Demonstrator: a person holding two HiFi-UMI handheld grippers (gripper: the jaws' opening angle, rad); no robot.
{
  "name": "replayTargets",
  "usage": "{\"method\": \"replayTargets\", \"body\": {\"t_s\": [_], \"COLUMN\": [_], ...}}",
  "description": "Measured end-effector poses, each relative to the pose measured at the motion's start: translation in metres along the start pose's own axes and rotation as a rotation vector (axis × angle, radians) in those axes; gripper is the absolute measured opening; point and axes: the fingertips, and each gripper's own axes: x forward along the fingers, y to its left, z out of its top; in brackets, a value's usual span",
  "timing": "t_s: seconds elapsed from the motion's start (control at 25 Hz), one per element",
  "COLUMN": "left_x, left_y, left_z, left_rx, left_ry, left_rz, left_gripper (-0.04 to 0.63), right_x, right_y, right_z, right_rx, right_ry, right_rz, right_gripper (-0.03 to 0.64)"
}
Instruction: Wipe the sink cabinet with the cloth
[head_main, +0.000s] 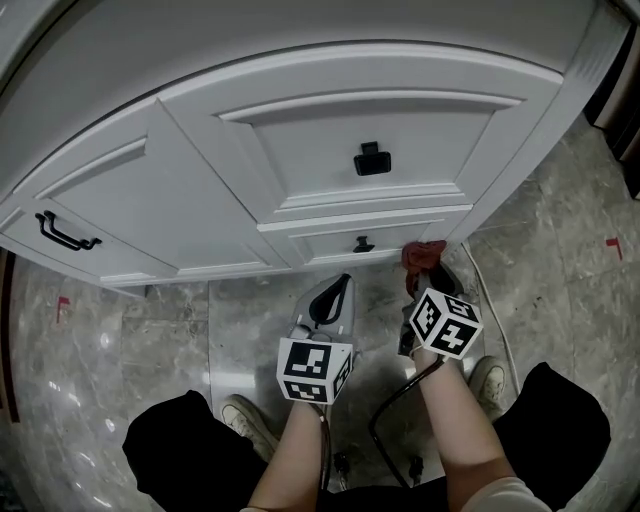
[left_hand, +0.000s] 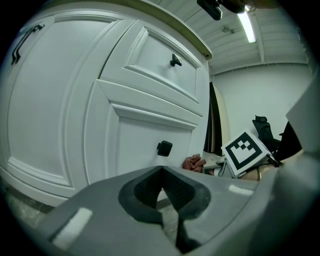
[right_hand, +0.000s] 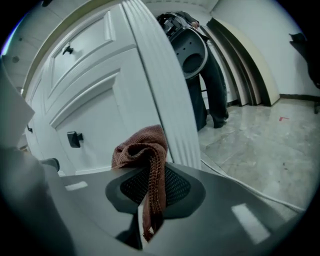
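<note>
The white sink cabinet (head_main: 330, 140) fills the upper head view, with panelled doors and black handles. A reddish-brown knitted cloth (right_hand: 145, 150) is pinched in my right gripper (right_hand: 150, 200); the same cloth (head_main: 424, 255) sits against the cabinet's lower right corner, by its fluted side post (right_hand: 165, 100). My left gripper (head_main: 333, 300) hangs below the lower door with its jaws shut and nothing between them. In the left gripper view the jaws (left_hand: 165, 200) are closed before the lower door, with the cloth (left_hand: 194, 163) and the right gripper's marker cube (left_hand: 246, 151) beyond.
Grey marble floor (head_main: 560, 260) surrounds the cabinet base. A black square knob (head_main: 371, 159) and a smaller one (head_main: 363, 244) sit on the middle panels, a bar handle (head_main: 66, 234) on the left door. A white cable (head_main: 492, 305) runs along the floor. Shoes (head_main: 240, 412) stand below.
</note>
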Motion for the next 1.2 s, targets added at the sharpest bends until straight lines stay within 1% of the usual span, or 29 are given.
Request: {"method": "replayTargets", "body": {"t_s": [0.08, 0.16, 0.24, 0.32, 0.44, 0.6, 0.72, 0.8, 0.92, 1.04, 1.2], "left_x": [0.001, 0.0, -0.004, -0.011, -0.027, -0.053, -0.082, -0.103, -0.135, -0.164, -0.191], "left_y": [0.001, 0.002, 0.003, 0.008, 0.011, -0.002, -0.015, -0.021, -0.03, -0.037, -0.05], "left_z": [0.003, 0.005, 0.007, 0.015, 0.035, 0.065, 0.083, 0.092, 0.101, 0.105, 0.111], "left_rx": [-0.006, 0.003, 0.008, -0.001, -0.002, 0.063, 0.084, 0.088, 0.095, 0.099, 0.093], "left_ry": [-0.011, -0.012, -0.01, -0.026, -0.077, -0.134, -0.18, -0.209, -0.24, -0.255, -0.271], "left_rz": [0.009, 0.011, 0.014, 0.027, 0.047, 0.051, 0.053, 0.065, 0.084, 0.096, 0.096], "left_gripper": [0.0, 0.0, 0.0, 0.0, 0.0, 0.0, 0.0, 0.0, 0.0, 0.0, 0.0], "right_x": [-0.003, -0.009, -0.018, -0.026, -0.043, -0.078, -0.113, -0.135, -0.164, -0.191, -0.229], "right_y": [-0.021, -0.038, -0.045, -0.039, -0.011, 0.04, 0.066, 0.074, 0.081, 0.087, 0.094], "right_z": [0.004, 0.014, 0.025, 0.038, 0.058, 0.087, 0.097, 0.096, 0.085, 0.077, 0.073], "right_rx": [0.059, 0.08, 0.082, 0.069, 0.008, -0.108, -0.175, -0.2, -0.24, -0.275, -0.339], "right_ry": [0.006, -0.011, -0.035, -0.061, -0.106, -0.21, -0.273, -0.293, -0.296, -0.298, -0.326], "right_rz": [-0.054, -0.088, -0.093, -0.07, -0.011, 0.078, 0.123, 0.137, 0.151, 0.166, 0.187], "right_gripper": [0.086, 0.086, 0.086, 0.087, 0.087, 0.087, 0.087, 0.089, 0.089, 0.089, 0.089]}}
